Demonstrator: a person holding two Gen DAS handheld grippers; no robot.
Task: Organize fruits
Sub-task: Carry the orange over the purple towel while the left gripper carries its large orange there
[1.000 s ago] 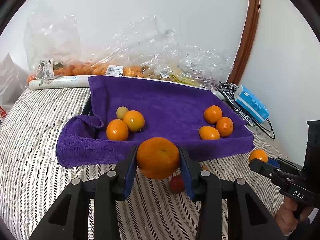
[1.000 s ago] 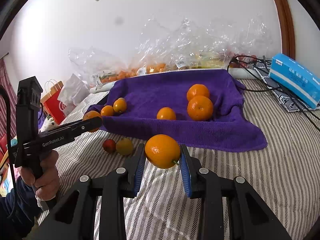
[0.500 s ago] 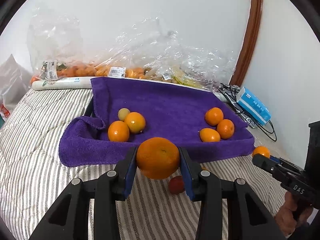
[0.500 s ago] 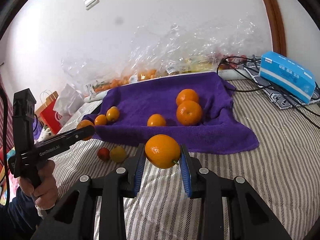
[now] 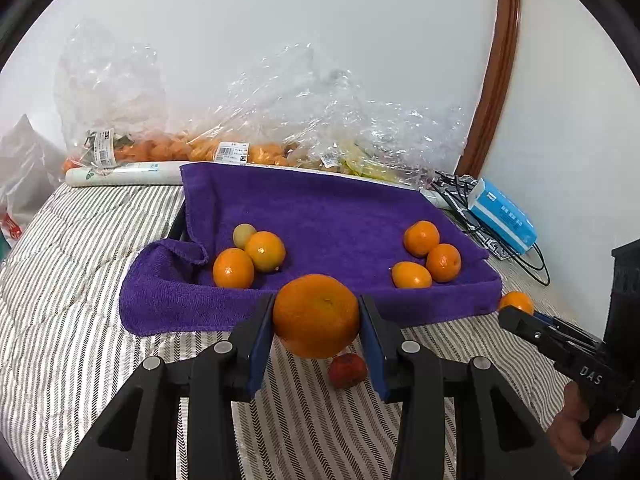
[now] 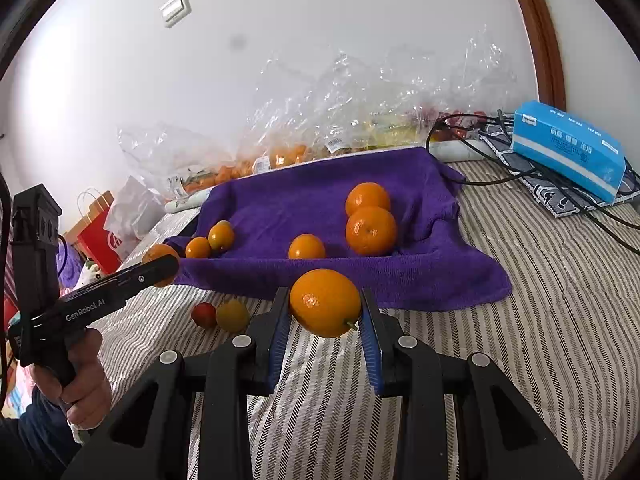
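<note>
- Our left claw (image 5: 316,320) is clamped on a large orange (image 5: 316,316); our right claw (image 6: 325,306) on a smaller orange (image 6: 325,302); both are held over the striped bed (image 6: 540,300), just short of the purple towel (image 5: 320,216).
- We judge the fruit firm, round and smooth, apt to roll; we grip across the widest part, gently.

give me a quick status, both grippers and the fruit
Left gripper shut on a large orange. Right gripper shut on a smaller orange. Six fruits sit on the purple towel. Nothing in the way.
</note>
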